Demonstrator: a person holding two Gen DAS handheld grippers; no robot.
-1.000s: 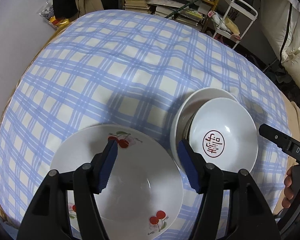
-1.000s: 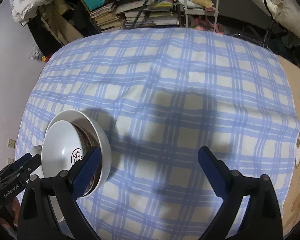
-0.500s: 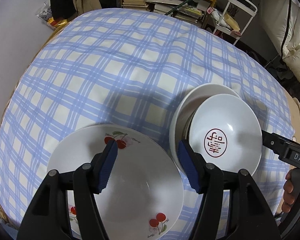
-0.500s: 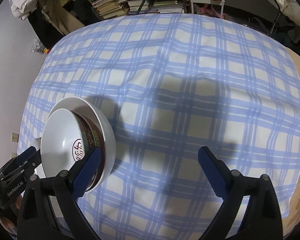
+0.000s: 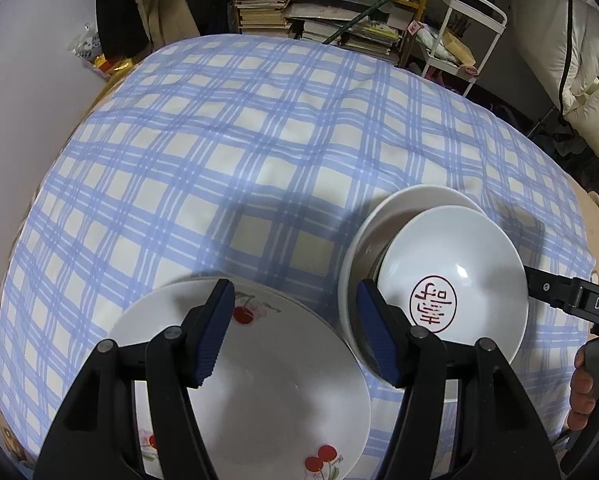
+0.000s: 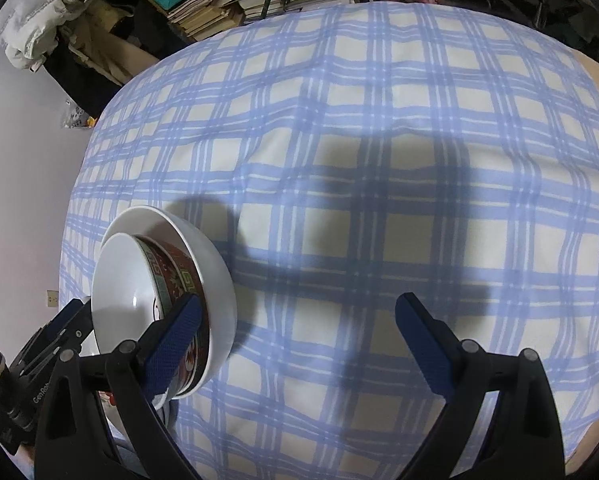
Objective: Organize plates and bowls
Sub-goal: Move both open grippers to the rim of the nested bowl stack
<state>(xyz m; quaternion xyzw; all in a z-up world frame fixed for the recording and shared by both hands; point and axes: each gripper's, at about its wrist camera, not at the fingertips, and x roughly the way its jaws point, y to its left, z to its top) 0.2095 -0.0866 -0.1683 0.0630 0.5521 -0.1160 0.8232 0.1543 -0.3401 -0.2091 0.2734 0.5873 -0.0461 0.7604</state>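
A white plate with cherry prints (image 5: 267, 380) lies at the near edge of the checked cloth. My left gripper (image 5: 293, 292) hovers over its far rim, open, with nothing between the pads. To its right a white bowl with a red seal mark (image 5: 459, 264) sits tilted inside a larger white bowl (image 5: 411, 204). In the right wrist view the inner bowl's red and green patterned outside (image 6: 175, 276) shows within the outer white bowl (image 6: 215, 272). My right gripper (image 6: 299, 304) is open wide over bare cloth, its left finger overlapping the stack's near rim.
The blue and white checked cloth (image 6: 379, 160) covers a rounded table that drops off on all sides. Behind it stand shelves of books (image 5: 339, 12), a white trolley (image 5: 467, 28) and a padded jacket (image 6: 47, 8). A hand (image 5: 581, 388) grips the right tool.
The right wrist view has tilted a little, so the bowl stack sits slightly higher behind the left finger. Both pairs of jaws and the dishes stay as they were.
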